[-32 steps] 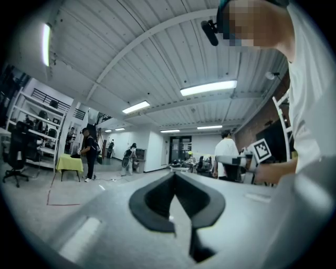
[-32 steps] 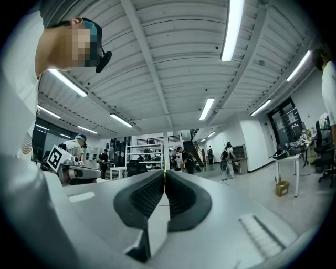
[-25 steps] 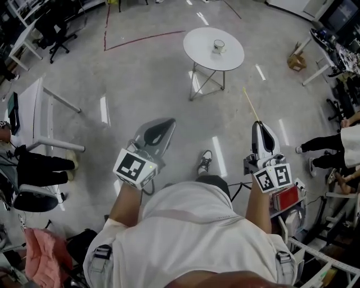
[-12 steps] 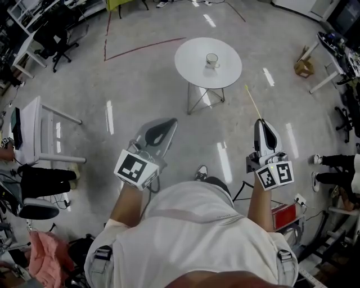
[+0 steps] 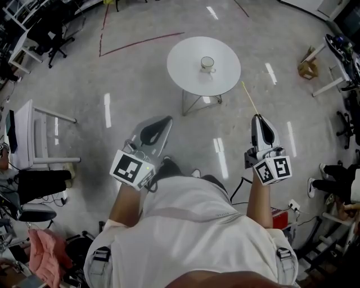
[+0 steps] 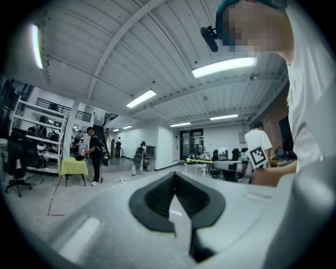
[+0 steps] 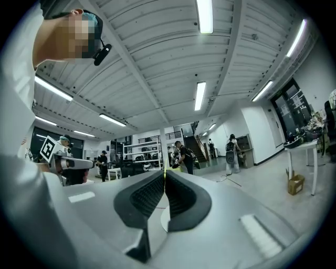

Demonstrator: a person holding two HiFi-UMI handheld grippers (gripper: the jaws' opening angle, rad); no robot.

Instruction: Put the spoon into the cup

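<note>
Two grippers, both closed | right gripper (image 5: 258, 117) pinches thin yellow spoon (image 5: 250, 97) by its near end; left gripper (image 5: 167, 120) empty | spoon seems light, stiff, slippery, may swing | cup (image 5: 207, 63) on round table (image 5: 185, 62), well ahead

Bright ceiling strip lights (image 7: 203, 16) leave glare streaks on the glossy floor (image 5: 135, 84) around the table (image 5: 183, 62); fisheye edges curve and darken.

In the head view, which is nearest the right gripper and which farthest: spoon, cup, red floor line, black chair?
1. spoon, in the right gripper's jaws.
2. cup, on the table ahead.
3. red line, on the floor beyond, leftward.
4. chair, far top left.
</note>
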